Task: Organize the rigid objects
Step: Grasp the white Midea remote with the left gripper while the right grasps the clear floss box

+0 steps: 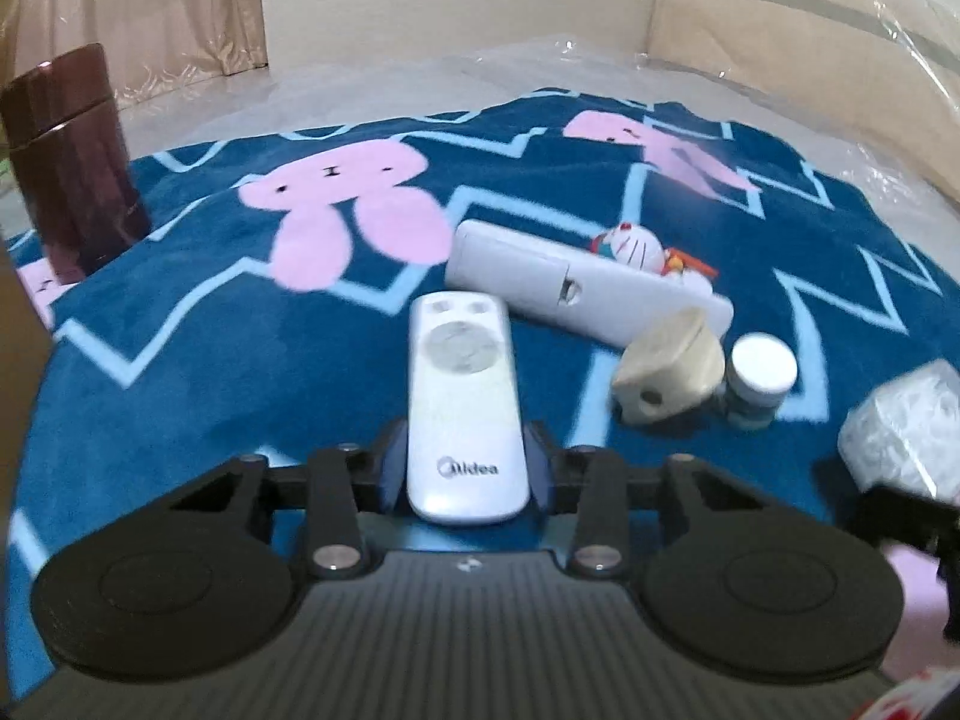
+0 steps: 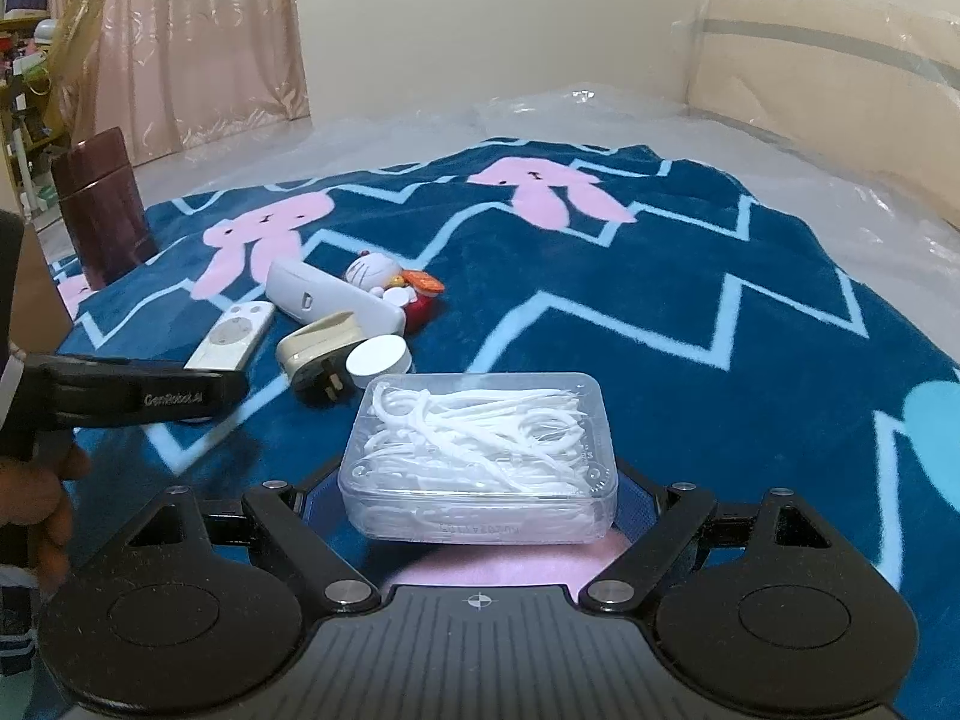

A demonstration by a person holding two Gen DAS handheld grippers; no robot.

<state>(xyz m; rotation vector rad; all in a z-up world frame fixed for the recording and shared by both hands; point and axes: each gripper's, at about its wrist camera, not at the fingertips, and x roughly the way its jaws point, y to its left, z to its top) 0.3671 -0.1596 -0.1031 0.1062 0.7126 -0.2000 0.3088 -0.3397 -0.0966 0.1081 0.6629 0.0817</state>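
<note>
While the left hand-held gripper (image 1: 468, 468) clamps a white remote (image 1: 462, 402) marked "Midea" above the blue rabbit-print blanket (image 1: 210, 360), the right hand-held gripper (image 2: 480, 510) pinches a clear box of floss picks (image 2: 480, 456); "GenRobot.AI" shows on the left tool.

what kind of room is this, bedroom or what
Probably a bedroom at home: a bunny-print fleece blanket is spread over what looks like a plastic-wrapped mattress, with a likely headboard behind and curtains by the wall. Small household items lie on the blanket.
</note>
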